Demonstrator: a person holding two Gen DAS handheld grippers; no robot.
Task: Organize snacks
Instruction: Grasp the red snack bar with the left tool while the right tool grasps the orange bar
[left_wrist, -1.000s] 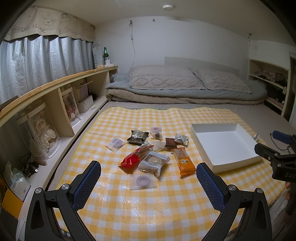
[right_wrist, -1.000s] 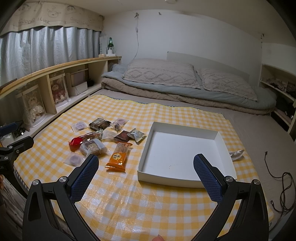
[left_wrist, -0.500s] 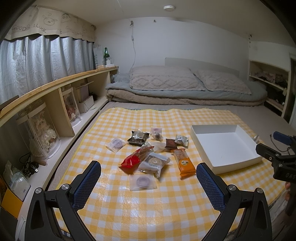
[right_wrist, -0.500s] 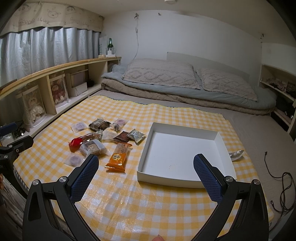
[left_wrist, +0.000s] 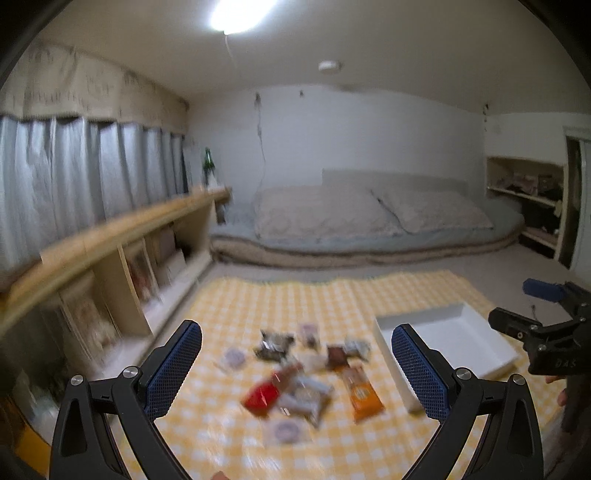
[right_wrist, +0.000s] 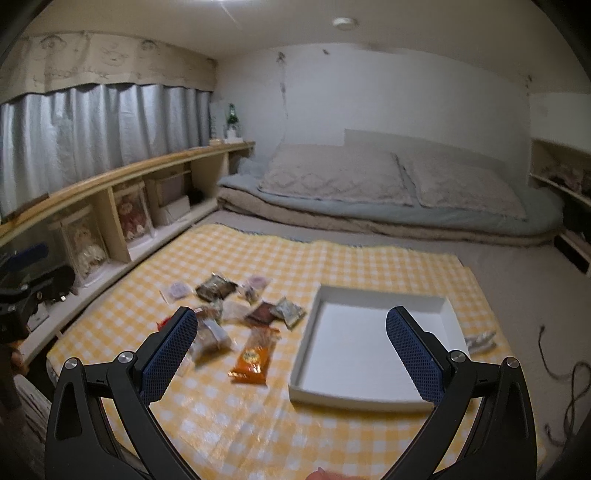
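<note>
Now both tongs apart, empty. Snacks lie left of tray; left tongs nearer. Orange packet long axis runs roughly along right tongs view.

Small room w/ white walls. Grey curtains on the left, over a long wood shelf. Bed w/ two pillows at the back wall. Ceiling light is on. Yellow check mat covers the floor.

left gripper: jaws wide apart, nothing held | right gripper: jaws wide apart, nothing held
</note>
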